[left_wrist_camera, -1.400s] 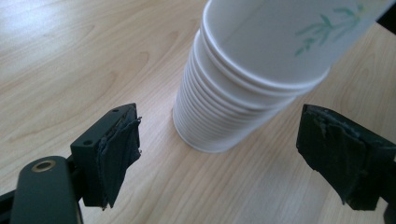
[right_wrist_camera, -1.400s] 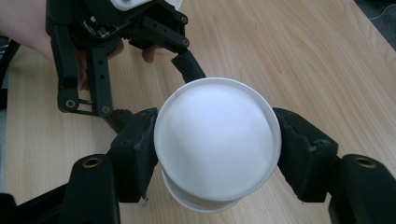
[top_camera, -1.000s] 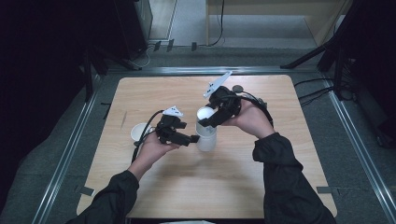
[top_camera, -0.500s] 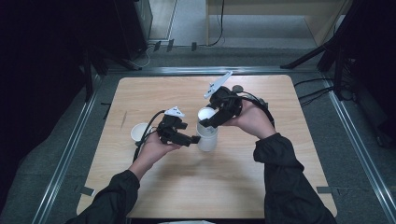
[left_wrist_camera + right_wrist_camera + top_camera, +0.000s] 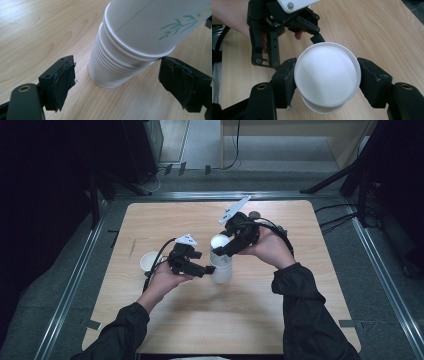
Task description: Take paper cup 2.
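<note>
A light wooden table with rounded corners [image 5: 165, 320] is seen from above, set on a grey floor inside a metal frame. Near its middle, a little toward the far edge, a stack of white paper cups, nested upside down [image 5: 221, 268], is stood on the wood. In the left gripper view the stack [image 5: 117, 65] is shown leaning slightly, its many rolled rims layered one over another at the base.

The topmost white paper cup with a pale green leaf print [image 5: 155, 25] is tilted off the stack and is grasped by the right gripper [image 5: 325, 81], whose black padded jaws are pressed against opposite sides of the cup [image 5: 327, 77] just below its flat white bottom. In the high view this right gripper [image 5: 224, 251] is held from the far right side of the stack.

The left gripper [image 5: 117, 83] is brought in from the left at the level of the lower rims. One pad is touched against the stack's rims, the other is kept clear of them, so the jaws are spread and nothing is clamped. In the high view the left gripper [image 5: 209, 269] is seen just beside the stack.

A single white paper cup standing open side up [image 5: 149, 261] is placed toward the table's left edge, well apart from the stack.
</note>
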